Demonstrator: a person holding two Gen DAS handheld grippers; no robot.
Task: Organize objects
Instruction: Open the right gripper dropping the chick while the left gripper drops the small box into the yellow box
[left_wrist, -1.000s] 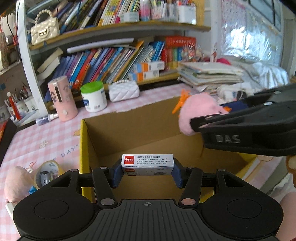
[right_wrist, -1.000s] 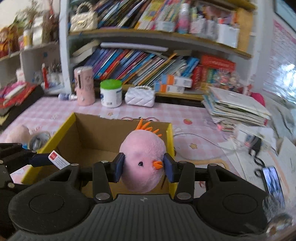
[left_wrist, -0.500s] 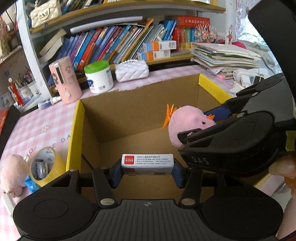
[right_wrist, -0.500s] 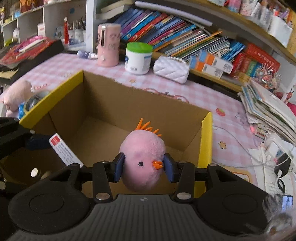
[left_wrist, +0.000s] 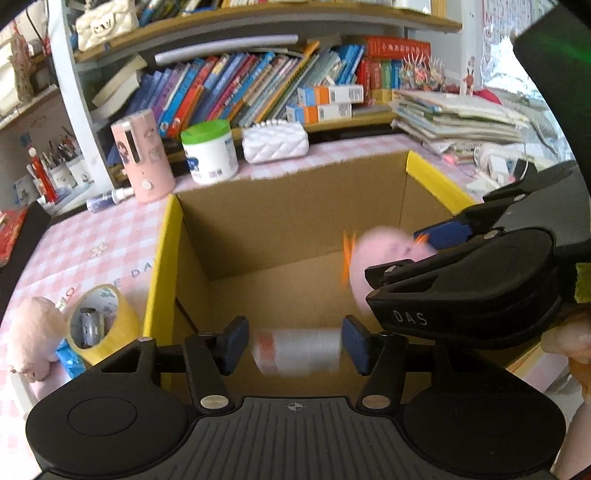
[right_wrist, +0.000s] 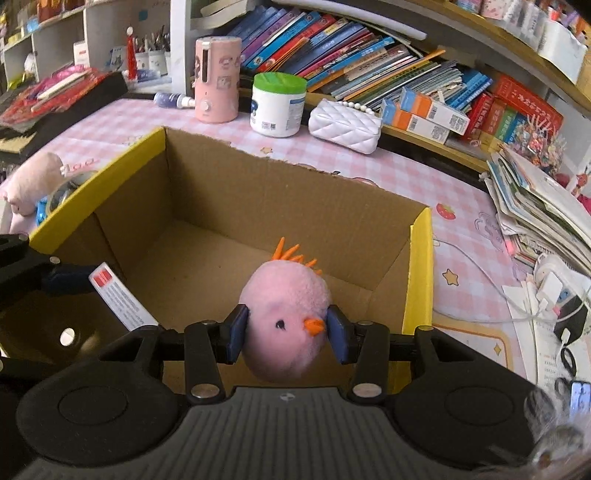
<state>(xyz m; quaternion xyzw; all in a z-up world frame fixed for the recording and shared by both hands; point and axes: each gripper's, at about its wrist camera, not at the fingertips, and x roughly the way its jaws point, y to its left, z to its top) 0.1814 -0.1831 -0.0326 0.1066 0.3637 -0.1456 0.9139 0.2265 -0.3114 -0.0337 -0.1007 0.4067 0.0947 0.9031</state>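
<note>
An open cardboard box with yellow flaps (left_wrist: 295, 206) (right_wrist: 258, 192) stands on the pink checked table. My left gripper (left_wrist: 293, 345) is open over the box; a small white box with a red label (left_wrist: 295, 350) is blurred between its fingers, apart from both pads. It also shows in the right wrist view (right_wrist: 118, 295) at the left, inside the cardboard box. My right gripper (right_wrist: 288, 334) is shut on a pink plush chick (right_wrist: 284, 325) with an orange crest, held inside the box. The chick also shows in the left wrist view (left_wrist: 380, 251).
A pink plush pig (left_wrist: 29, 339) and a yellow tape roll (left_wrist: 99, 325) lie left of the box. Behind it stand a pink cylinder (right_wrist: 216, 77), a green-lidded jar (right_wrist: 277, 103) and a white purse (right_wrist: 343, 123). Stacked papers (right_wrist: 535, 206) and cables lie at the right.
My left gripper has opened and the small white box has left its pads and is dropping. Both grippers have gone lower into the cardboard box. The right still grips the chick.
</note>
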